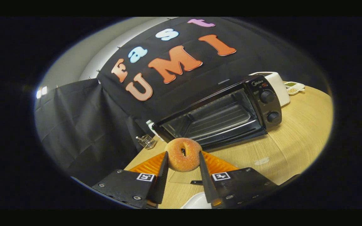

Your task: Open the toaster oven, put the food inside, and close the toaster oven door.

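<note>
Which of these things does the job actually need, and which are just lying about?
Needed:
- doughnut, pinched between the gripper fingers
- toaster oven, door open, just beyond them

Lying about:
- white appliance behind the oven
- small dish beside it
- metal clip near the table edge
- white plate under the fingers

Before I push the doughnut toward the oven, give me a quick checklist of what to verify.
1. Grip: gripper has both fingers pressing the doughnut: ok.
2. Doughnut lifted off the wooden table: ok.
3. Toaster oven door down, cavity open: ok.
4. Wire rack inside looks bare: ok.
5. Path from the fingers to the opening free of things: ok; the small metal piece lies off to the side.
6. Clearance of the doughnut under the cavity roof: cannot tell.
</note>
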Motion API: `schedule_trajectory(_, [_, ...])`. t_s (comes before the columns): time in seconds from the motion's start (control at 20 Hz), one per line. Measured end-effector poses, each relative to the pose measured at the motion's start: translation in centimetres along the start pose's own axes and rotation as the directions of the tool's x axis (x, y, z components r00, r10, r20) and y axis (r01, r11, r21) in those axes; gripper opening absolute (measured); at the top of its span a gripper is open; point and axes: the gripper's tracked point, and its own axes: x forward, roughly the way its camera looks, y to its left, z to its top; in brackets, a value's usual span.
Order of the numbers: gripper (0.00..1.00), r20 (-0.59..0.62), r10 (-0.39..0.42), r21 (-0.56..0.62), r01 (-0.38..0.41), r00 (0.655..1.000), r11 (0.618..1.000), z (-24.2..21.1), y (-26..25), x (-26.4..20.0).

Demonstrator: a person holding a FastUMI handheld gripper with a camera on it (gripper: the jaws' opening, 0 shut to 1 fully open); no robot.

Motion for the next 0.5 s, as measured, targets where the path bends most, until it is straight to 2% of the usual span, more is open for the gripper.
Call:
schedule_trajectory(0.35, [0.52, 0.056, -0.097, 0.067, 0.093, 0.994, 0.993, 3.1, -2.9, 6.6])
schedule_trajectory(0.5, [0.52, 0.062, -0.125, 0.044, 0.122, 0.99, 0.992, 3.4, -3.6, 9.0])
